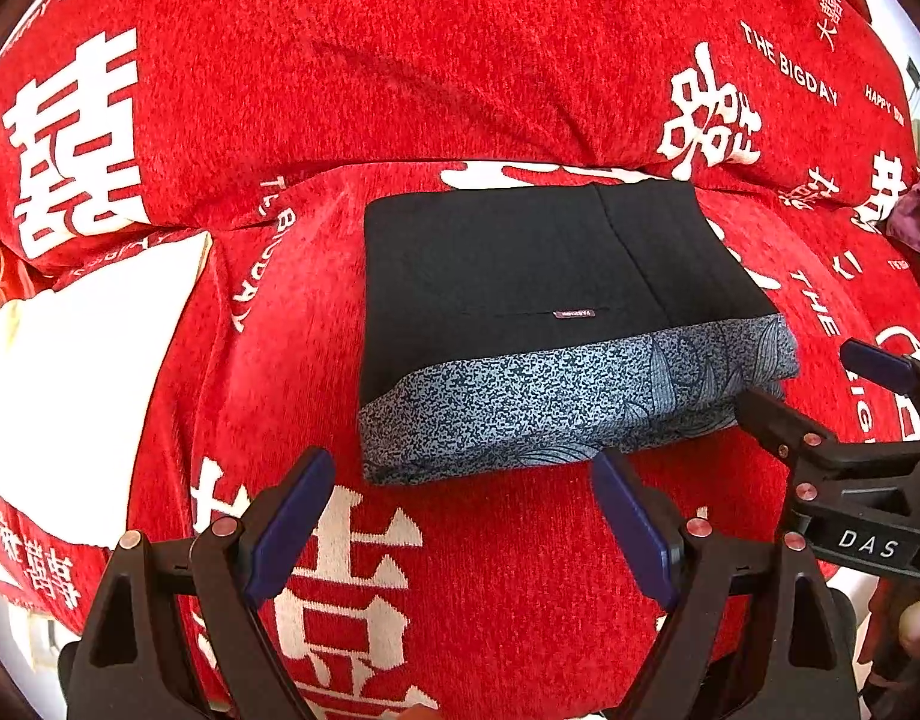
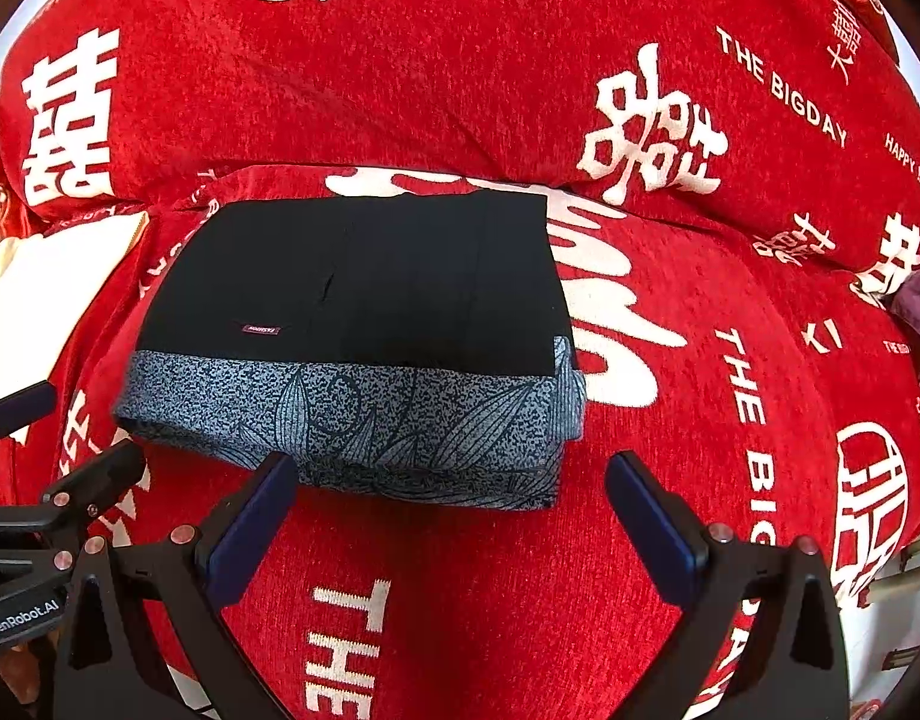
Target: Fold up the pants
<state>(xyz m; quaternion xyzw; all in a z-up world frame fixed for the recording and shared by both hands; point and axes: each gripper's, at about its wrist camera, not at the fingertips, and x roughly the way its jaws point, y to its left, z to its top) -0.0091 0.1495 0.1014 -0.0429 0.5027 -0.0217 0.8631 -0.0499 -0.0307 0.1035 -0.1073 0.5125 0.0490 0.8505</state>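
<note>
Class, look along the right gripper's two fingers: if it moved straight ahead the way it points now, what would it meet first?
Probably the folded pants: the open right gripper points at their grey patterned near edge, with only a strip of red cover between. Depth is unclear, so it might graze that cover first.

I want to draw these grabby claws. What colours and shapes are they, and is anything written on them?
Each claw is a black plastic frame with triangle cut-outs, round pinkish rivets and two fingers with flat dark-blue pads. The right gripper has "DAS" in white on its side. The left gripper says "GenRobot.AI". No cables or sleeves show.
</note>
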